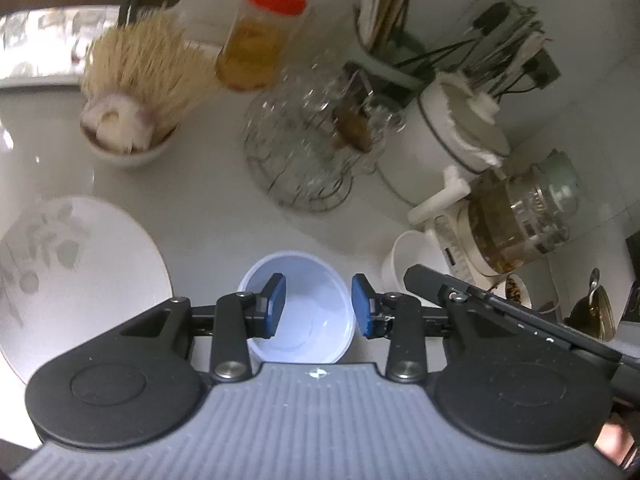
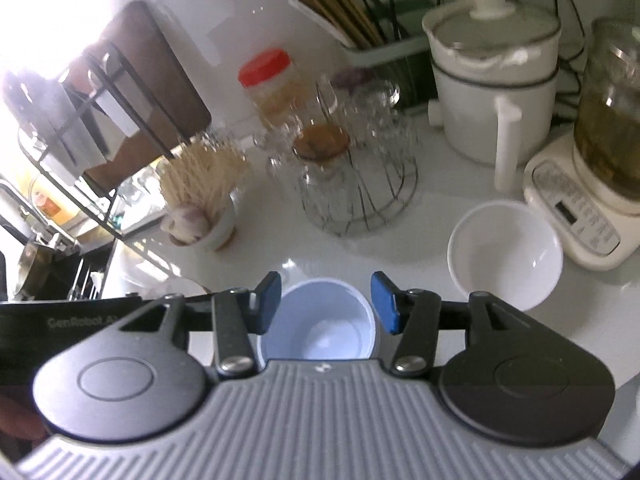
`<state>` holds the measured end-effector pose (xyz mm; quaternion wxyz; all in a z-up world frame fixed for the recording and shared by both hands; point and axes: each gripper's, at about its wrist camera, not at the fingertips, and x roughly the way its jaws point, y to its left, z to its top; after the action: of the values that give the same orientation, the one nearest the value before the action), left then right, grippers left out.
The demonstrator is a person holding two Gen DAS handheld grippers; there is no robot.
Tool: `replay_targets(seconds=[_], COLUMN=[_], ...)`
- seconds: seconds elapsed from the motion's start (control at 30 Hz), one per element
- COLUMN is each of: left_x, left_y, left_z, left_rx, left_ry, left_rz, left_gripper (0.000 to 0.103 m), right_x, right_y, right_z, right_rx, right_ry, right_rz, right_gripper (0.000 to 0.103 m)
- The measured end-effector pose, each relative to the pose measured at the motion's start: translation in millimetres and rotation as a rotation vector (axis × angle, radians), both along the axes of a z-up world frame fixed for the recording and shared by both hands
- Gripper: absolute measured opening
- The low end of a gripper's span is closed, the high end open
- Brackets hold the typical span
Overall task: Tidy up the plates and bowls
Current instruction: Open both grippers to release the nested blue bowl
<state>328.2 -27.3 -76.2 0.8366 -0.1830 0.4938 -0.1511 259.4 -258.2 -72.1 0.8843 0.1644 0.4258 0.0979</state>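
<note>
A small pale blue bowl (image 1: pixel 308 316) stands upright on the white counter. My left gripper (image 1: pixel 319 308) is open above it, one finger over its inside and one just past its right rim. In the right wrist view the same blue bowl (image 2: pixel 320 326) lies between the fingers of my open right gripper (image 2: pixel 326 304). A white bowl (image 2: pixel 506 254) stands to the right of it and shows partly behind the other gripper in the left wrist view (image 1: pixel 404 258). A large white plate with a grey leaf pattern (image 1: pixel 68 276) lies to the left.
Behind stand a wire rack of glass cups (image 2: pixel 356 172), a cup of toothpicks (image 2: pixel 204 200), a red-lidded jar (image 2: pixel 272 80), a white lidded pot (image 2: pixel 492 80), a blender (image 2: pixel 592 184) and a chopstick holder (image 2: pixel 360 20). A dish rack (image 2: pixel 80 120) stands at the left.
</note>
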Motion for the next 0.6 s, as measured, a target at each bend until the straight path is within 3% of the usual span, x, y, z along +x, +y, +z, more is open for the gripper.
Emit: replay_targets(seconds=[0.17,0.37,0.6], left_x=[3,4,10], left_y=[-6,-4,6], left_z=[16,28,28], left_rx=[0.003,0.049,0.041], left_ry=[-0.050,-0.101,-0.104], left_rz=[-0.038,-0.050,-0.052], left_gripper=[0.042,0.042,0.042], right_x=[-5,-9,-20], right_y=[7,-2,-15], right_z=[19,21,19], right_rx=[-0.045,-0.029,-0.004], right_ry=[-0.050,-0.057,-0.055], right_rz=[0.007,-0.072,-0.166], right_gripper=[0.053,0.052,0.053])
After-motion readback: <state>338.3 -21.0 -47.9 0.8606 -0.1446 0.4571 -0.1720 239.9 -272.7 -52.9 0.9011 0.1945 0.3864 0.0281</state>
